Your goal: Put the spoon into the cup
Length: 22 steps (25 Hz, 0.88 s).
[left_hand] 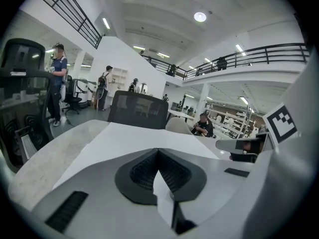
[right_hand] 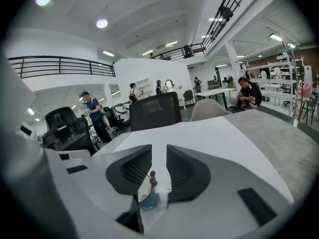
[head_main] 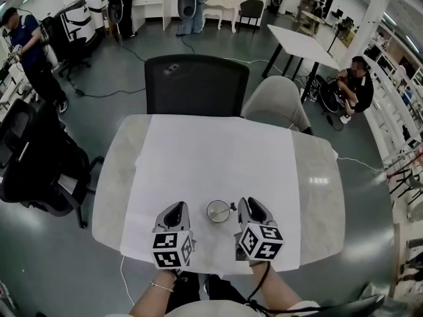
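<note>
A small round cup (head_main: 218, 211) stands on the white cloth (head_main: 211, 157) near the table's front edge, between my two grippers. The spoon (head_main: 229, 209) rests in the cup with its handle leaning right, toward my right gripper (head_main: 245, 204). In the right gripper view the spoon's beaded handle end (right_hand: 152, 176) and the cup (right_hand: 147, 196) show through the narrow gap of my right gripper (right_hand: 159, 152), which is open and holds nothing. My left gripper (head_main: 176, 207) sits just left of the cup. It (left_hand: 158, 152) is shut, with nothing between its pads.
The cloth covers the middle of a pale stone table (head_main: 319, 197). A black office chair (head_main: 195, 84) and a grey chair (head_main: 274, 99) stand at the far edge. Several people and more chairs are farther off in the hall.
</note>
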Available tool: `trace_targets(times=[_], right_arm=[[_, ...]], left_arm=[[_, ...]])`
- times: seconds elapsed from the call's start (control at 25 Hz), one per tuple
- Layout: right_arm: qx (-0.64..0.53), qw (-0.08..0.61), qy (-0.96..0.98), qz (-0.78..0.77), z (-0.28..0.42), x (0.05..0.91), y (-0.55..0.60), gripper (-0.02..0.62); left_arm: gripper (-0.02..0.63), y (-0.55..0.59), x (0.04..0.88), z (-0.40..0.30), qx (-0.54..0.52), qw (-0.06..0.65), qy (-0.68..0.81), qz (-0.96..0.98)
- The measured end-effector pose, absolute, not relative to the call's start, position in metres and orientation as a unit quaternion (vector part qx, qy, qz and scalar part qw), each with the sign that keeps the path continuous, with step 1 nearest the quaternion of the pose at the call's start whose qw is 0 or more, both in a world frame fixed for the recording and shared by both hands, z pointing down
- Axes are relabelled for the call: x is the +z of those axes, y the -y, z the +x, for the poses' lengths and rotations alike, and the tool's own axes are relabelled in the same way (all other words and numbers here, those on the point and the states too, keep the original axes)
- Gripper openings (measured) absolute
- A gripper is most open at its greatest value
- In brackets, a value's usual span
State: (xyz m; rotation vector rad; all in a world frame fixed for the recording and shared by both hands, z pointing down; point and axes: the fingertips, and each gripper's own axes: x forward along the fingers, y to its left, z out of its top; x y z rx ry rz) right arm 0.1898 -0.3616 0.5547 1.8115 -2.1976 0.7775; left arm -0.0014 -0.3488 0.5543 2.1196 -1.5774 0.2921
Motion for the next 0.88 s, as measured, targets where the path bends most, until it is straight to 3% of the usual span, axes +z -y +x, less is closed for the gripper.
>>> trace_targets(times=[0.36, 0.88], right_arm=[[0.2, 0.088, 0.729, 0.649, 0.232, 0.512, 0.372, 0.04], [0.166, 0.08, 0.729, 0.66, 0.245, 0.488, 0.384, 0.031]], left_arm=[[0.011, 0.375, 0.509, 0.008, 0.08, 0.188, 0.578, 0.79], [0.011, 0.394, 0.491, 0.015, 0.066, 0.16, 0.581, 0.795]])
